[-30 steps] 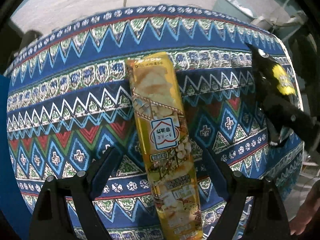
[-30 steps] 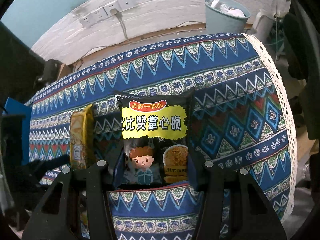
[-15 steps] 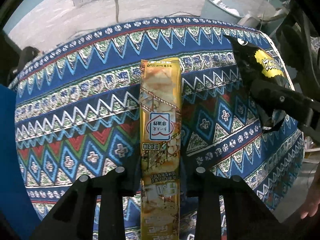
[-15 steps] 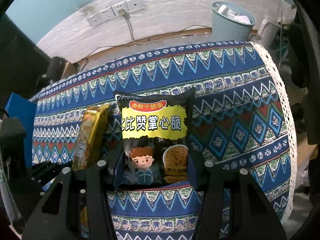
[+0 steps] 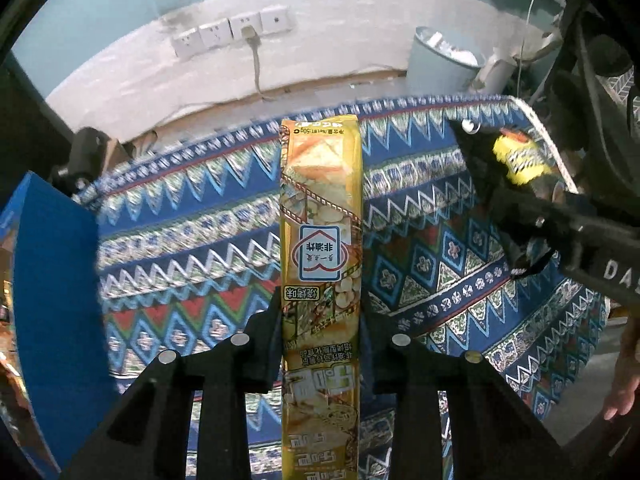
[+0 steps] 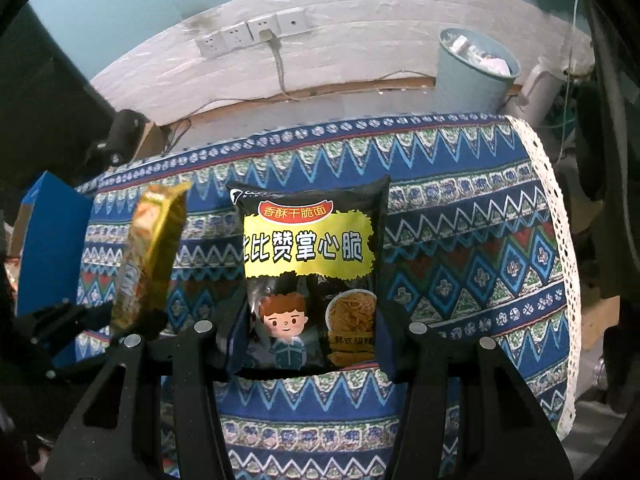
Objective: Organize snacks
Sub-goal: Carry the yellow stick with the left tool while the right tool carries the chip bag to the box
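Observation:
My left gripper is shut on a long yellow snack pack and holds it lifted above the patterned tablecloth. My right gripper is shut on a black and yellow noodle snack bag, also held above the cloth. In the right wrist view the yellow pack shows at the left, tilted, in the left gripper. In the left wrist view the black bag shows at the right in the right gripper.
A blue box stands at the table's left edge; it also shows in the right wrist view. A pale blue bin stands on the floor behind the table. Wall sockets with a cable are behind. The cloth's lace edge marks the right side.
My left gripper closed on the yellow pack and lifted it off the cloth, tilting up toward the wall. My right gripper rose slightly with the black bag.

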`<move>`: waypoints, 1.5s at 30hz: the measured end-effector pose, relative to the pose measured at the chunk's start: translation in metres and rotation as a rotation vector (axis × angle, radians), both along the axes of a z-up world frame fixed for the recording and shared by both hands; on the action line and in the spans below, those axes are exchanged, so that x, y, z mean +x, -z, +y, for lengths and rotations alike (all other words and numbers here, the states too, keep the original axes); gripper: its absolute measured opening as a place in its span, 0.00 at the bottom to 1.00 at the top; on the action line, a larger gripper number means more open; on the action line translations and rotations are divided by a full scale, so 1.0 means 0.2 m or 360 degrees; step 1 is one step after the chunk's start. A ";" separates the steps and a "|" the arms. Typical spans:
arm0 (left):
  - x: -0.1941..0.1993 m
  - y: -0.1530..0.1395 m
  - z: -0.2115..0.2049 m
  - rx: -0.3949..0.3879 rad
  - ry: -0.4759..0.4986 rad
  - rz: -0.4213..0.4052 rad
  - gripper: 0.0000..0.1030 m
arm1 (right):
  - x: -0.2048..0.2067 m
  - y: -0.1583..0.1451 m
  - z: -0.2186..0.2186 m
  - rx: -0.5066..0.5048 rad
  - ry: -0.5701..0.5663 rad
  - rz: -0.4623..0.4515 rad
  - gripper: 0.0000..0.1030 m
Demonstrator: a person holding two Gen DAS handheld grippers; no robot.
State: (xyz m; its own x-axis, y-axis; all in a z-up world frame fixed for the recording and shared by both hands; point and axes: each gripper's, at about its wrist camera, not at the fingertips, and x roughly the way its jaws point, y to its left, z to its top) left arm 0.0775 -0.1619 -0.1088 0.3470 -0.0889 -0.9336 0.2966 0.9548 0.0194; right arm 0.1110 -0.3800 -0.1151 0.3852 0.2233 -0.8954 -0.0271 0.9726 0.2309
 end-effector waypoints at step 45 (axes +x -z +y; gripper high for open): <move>-0.09 -0.48 0.94 -0.0086 -0.0450 -0.0339 0.31 | -0.06 -0.56 0.99 0.0117 -0.0560 -0.0341 0.50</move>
State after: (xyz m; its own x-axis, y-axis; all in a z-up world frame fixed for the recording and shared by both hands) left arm 0.0603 0.0271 -0.0130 0.5511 -0.0089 -0.8344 0.0154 0.9999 -0.0005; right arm 0.0999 -0.1812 -0.0023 0.4500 0.4347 -0.7801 -0.4098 0.8766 0.2521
